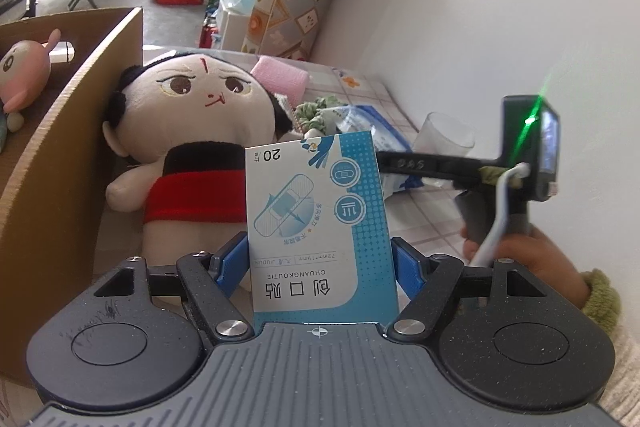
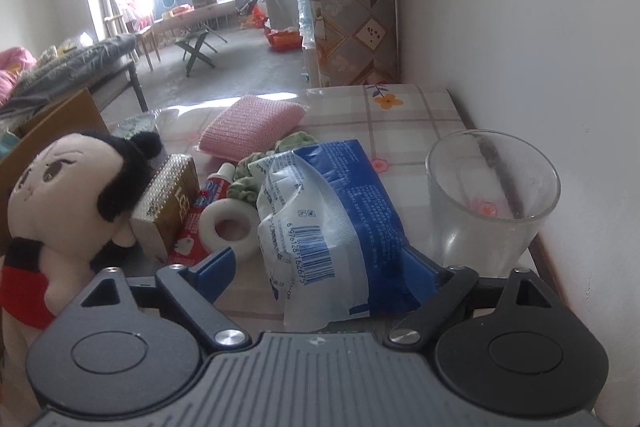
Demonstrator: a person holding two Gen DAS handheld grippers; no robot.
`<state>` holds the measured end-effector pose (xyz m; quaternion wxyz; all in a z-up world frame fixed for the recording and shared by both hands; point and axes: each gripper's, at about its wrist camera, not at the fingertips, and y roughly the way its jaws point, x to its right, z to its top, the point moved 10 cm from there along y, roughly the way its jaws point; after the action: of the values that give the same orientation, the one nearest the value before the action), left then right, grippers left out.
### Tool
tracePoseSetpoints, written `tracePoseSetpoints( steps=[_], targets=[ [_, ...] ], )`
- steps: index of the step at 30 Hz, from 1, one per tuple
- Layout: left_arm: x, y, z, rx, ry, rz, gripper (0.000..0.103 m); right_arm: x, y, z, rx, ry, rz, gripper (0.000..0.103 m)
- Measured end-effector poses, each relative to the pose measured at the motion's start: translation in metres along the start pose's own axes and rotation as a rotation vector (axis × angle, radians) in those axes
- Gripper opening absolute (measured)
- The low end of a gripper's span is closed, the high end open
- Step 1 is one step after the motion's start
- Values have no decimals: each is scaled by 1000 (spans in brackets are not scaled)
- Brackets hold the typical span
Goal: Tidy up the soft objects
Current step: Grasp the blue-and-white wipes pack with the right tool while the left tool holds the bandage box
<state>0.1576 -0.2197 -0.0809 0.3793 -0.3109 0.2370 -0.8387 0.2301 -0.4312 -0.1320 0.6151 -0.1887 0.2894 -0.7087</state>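
Bandage box (image 1: 320, 227) stands upright, clamped in left gripper (image 1: 320, 263); cardboard box (image 1: 72, 131) lies left. Right gripper (image 2: 320, 263) straddles the blue pouch (image 2: 332, 223), jaws apart.

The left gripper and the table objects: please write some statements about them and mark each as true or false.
1. The left gripper holds a blue and white bandage box. True.
2. The glass cup lies on its side. False: it stands upright near the wall.
3. The plush doll rests beside the cardboard box. True.
4. The right gripper is shut on the pink sponge. False: the sponge lies farther back, and a blue and white plastic packet sits between the blue fingers.
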Motion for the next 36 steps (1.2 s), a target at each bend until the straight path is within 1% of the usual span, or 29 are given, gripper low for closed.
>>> tracePoseSetpoints(
  steps=[2,3,4,6,8,9,12,14,16,17,25,30,33,34,36],
  targets=[
    [0,-3,1,4,1,-19,73,-3,4,-1,-7,-20,-16,97],
    [-1,-5,0,8,0,-27,73,-4,5,-2,-7,-26,-20,98],
    [-2,-7,0,11,0,-33,73,-4,6,-2,-5,-33,-26,98],
    [-4,-12,1,21,-2,-39,73,-7,7,-2,0,-41,-28,93],
    [-6,-15,2,33,0,-41,73,-5,4,-2,7,-51,-59,70],
    [-7,-16,2,38,2,-39,74,-4,3,-2,9,-58,-69,68],
    [-11,-20,2,51,-3,-34,74,-3,1,-3,4,-49,-66,59],
    [-14,-22,2,57,-11,-32,74,-2,-3,-3,8,-42,-78,50],
    [-20,-21,4,61,-18,-26,73,-1,-8,-4,5,-23,-72,45],
    [-23,-23,3,63,-20,-23,74,-1,-10,-5,0,-17,-61,31],
    [-34,-31,0,76,-36,-14,74,2,-46,-24,-43,56,-5,30],
    [-39,-35,-2,80,-48,-22,74,-12,-86,-48,-80,113,76,30],
    [-42,-35,-1,79,-64,-27,74,-25,-111,-61,-83,131,116,31],
    [-43,-36,-1,79,-67,-25,73,-28,-117,-62,-80,135,125,34],
    [-45,-36,0,80,-72,-22,74,-30,-128,-58,-64,126,130,45]
  ],
)
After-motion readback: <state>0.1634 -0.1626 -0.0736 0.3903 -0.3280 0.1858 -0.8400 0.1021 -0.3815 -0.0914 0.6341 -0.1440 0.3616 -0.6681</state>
